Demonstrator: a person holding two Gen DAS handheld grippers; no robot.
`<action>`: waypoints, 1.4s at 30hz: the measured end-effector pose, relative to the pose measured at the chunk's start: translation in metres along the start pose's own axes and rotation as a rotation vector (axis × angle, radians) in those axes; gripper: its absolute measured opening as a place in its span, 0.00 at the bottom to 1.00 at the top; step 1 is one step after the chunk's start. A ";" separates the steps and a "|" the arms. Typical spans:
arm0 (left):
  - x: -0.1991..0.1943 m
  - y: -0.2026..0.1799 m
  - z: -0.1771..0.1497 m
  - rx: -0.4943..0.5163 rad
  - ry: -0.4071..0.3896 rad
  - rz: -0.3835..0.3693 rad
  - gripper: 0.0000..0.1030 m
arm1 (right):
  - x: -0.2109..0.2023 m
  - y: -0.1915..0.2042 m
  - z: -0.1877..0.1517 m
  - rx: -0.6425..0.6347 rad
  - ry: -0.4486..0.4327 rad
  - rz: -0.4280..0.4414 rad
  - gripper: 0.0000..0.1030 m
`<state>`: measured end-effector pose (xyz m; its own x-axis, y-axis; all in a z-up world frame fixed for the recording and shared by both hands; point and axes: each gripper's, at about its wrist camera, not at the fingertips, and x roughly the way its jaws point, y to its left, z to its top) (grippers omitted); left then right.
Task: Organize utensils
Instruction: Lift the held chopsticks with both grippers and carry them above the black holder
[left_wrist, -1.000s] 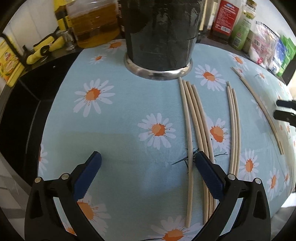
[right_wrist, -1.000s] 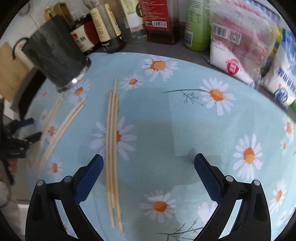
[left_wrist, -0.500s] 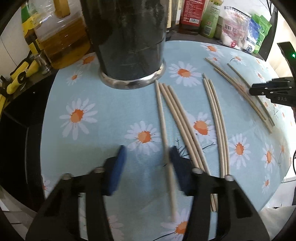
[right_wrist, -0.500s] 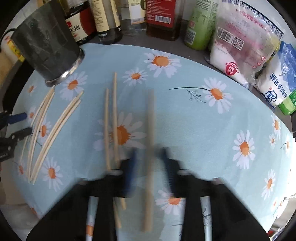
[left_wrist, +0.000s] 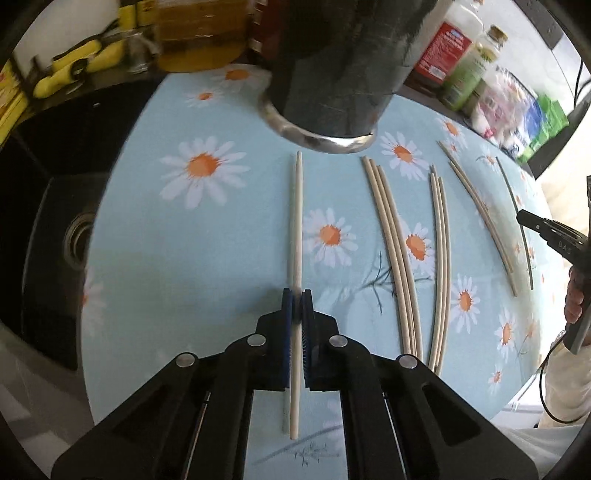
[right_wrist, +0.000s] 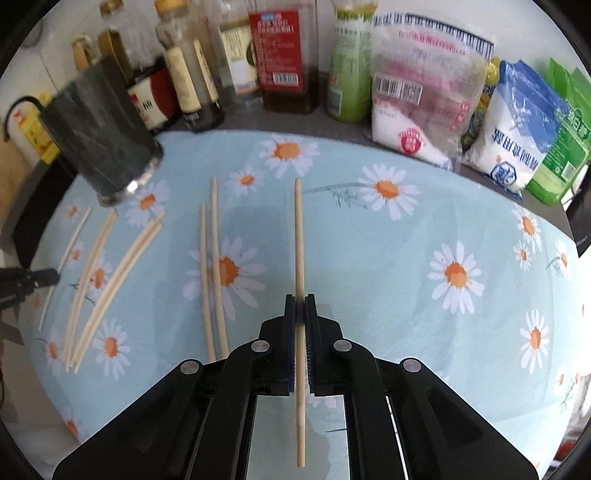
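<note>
Chopstick (left_wrist: 295, 229) between the tongs: pale matt wood, possibly bamboo. Beneath: printed cloth (left_wrist: 229, 258), matt. Ahead: dark holder (left_wrist: 332, 74), scuffed, with glossy metal base ring.

A pale chopstick (left_wrist: 295, 229) is pinched between the blue pads of the left claw (left_wrist: 296, 299), its tapered tip pointing toward the dark cylindrical holder (left_wrist: 332, 62) with a silver base rim, which stands upright on the table. A second, tan chopstick (right_wrist: 299, 240) is clamped likewise in the right claw (right_wrist: 300, 304), pointing away. The remaining chopsticks (left_wrist: 395, 240) lie flat on the daisy cloth in loose, roughly parallel bundles; two more (right_wrist: 210, 266) lie side by side left of the right claw.
</note>
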<state>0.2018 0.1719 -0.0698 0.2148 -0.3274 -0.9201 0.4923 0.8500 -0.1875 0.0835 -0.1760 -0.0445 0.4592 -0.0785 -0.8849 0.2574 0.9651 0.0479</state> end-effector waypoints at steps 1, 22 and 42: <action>-0.006 0.002 -0.005 -0.015 -0.015 0.006 0.05 | -0.003 -0.001 0.002 -0.008 -0.015 0.017 0.04; -0.146 0.007 -0.004 -0.105 -0.319 0.268 0.05 | -0.082 0.041 0.073 -0.193 -0.294 0.194 0.04; -0.209 0.011 0.112 0.009 -0.719 0.005 0.05 | -0.104 0.109 0.196 -0.139 -0.559 0.360 0.05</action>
<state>0.2564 0.2039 0.1591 0.7180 -0.5168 -0.4663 0.4959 0.8499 -0.1782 0.2306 -0.1112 0.1436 0.8761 0.1722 -0.4503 -0.0881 0.9755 0.2017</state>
